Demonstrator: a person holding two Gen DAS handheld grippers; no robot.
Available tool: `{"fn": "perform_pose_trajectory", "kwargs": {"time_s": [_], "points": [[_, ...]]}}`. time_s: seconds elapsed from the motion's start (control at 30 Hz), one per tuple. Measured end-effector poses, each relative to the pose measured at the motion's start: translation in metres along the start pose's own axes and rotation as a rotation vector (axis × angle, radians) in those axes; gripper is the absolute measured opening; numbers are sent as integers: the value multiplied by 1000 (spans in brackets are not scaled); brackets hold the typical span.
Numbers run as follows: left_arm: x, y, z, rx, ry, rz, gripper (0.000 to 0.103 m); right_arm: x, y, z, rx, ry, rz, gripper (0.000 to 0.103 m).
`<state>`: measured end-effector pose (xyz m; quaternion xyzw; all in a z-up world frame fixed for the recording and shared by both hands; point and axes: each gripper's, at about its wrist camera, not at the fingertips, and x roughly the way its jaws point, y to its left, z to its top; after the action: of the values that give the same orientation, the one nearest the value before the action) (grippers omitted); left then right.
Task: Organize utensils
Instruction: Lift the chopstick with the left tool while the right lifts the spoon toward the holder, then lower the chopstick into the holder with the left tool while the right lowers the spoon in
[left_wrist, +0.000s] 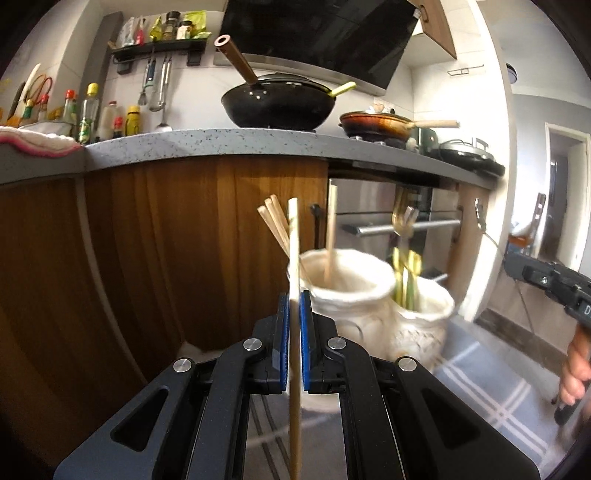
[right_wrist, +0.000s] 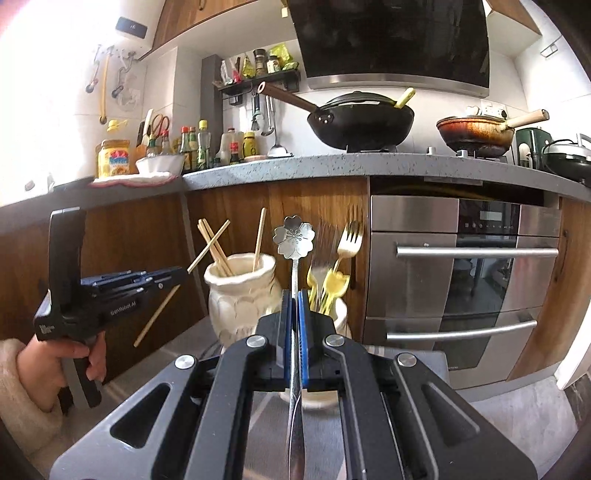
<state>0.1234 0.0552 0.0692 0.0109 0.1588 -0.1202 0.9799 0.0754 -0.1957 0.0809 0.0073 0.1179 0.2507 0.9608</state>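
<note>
**A:** How are the two hands set?

**B:** The left gripper points roughly level, tipped a little downward, toward the cream jars on the floor mat. Its blue pads are clamped on a single wooden chopstick, which stands nearly upright between them. From the right wrist view the same gripper lies sideways, with the chopstick slanting through its tip and the person's left hand wrapped around the handle, a pale fuzzy sleeve behind it.

**A:** And the right?

**B:** The right gripper also points close to level, pads pinched on the stem of a silver spoon with a flower-shaped end standing above the jaws. In the left view only the right hand and part of the black tool body show at the frame's edge.

**A:** Where do the other utensils sit?

**B:** Several chopsticks lean in the taller jar. Gold forks and yellow-handled pieces stand in the smaller jar just beside it.

**A:** Anything unclear?

**B:** The smaller jar is mostly hidden behind the right gripper. The forks are blurred in both views, so I cannot count them. The spoon's lower end and the chopstick's lower end run out of frame beneath the grippers.
</note>
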Motion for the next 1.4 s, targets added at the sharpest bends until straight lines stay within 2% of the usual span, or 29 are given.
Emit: {"fn": "perform_pose_trajectory", "kwargs": {"time_s": [0.2, 0.43, 0.63, 0.87, 1.03, 1.2, 1.4], "points": [[4, -1, 27, -46, -116, -142, 6, 27, -14, 19, 68, -48, 29, 3], [25, -3, 52, -185, -220, -273, 6, 57, -29, 29, 159, -93, 73, 3], [42, -4, 60, -235, -278, -255, 6, 72, -29, 31, 175, -129, 94, 3], [48, -16, 59, -161, -327, -177, 6, 81, -25, 27, 151, -183, 55, 3], [42, -27, 52, -78, -369, -152, 6, 88, -22, 22, 121, -206, 7, 3], [44, -35, 46, -26, -365, -153, 6, 91, -18, 22, 95, -230, -39, 3], [42, -29, 40, -49, -355, -150, 6, 93, -20, 24, 98, -243, -40, 3]]}}
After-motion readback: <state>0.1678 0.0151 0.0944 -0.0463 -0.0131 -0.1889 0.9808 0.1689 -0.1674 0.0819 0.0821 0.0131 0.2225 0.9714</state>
